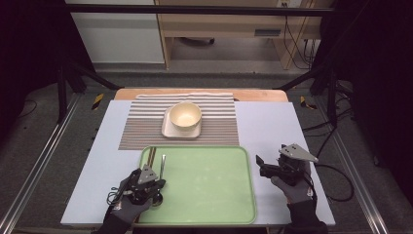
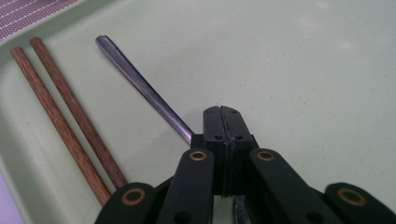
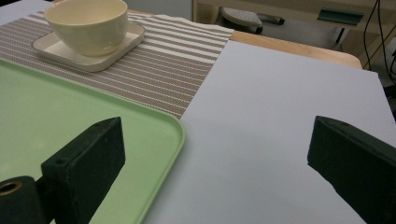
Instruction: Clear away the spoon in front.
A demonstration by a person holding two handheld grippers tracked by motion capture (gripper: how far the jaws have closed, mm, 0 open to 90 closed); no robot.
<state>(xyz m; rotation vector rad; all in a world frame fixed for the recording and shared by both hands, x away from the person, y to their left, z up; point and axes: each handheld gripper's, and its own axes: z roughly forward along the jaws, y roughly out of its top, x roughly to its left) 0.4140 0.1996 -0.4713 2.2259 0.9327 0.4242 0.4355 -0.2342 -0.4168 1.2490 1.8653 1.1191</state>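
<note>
Jaws, left gripper (image 2: 222, 112): pressed together with a metal utensil handle (image 2: 140, 84) passing under or between them; whether the grip is on the handle or merely over it cannot be told for certain, though the handle reappears below the jaw blocks, which suggests a pinch.

Jaws, right gripper (image 3: 217, 158): spread wide, holding nothing, hovering over the pale blue table cover (image 3: 280, 116) just off the right edge of the green tray (image 1: 204, 185).

Utensil: slim dark-metal handle lying flat on the tray floor near its left rim; the working end is hidden beneath the gripper. In the high view it shows as a thin bar (image 1: 162, 163) pointing away from the person.

Wooden chopsticks (image 2: 65, 116): a pair, side by side, between the utensil and the tray's left rim, near the utensil, not touching it.

Cream bowl (image 1: 185, 115): upright on a square plate (image 1: 168, 130), on the striped placemat (image 1: 141, 126) beyond the tray's far edge.

Handling note: judged step is lifting the utensil. Confirm the pinch sits squarely across the handle, raise straight up, and keep clear of the chopsticks so they are not dragged along.
</note>
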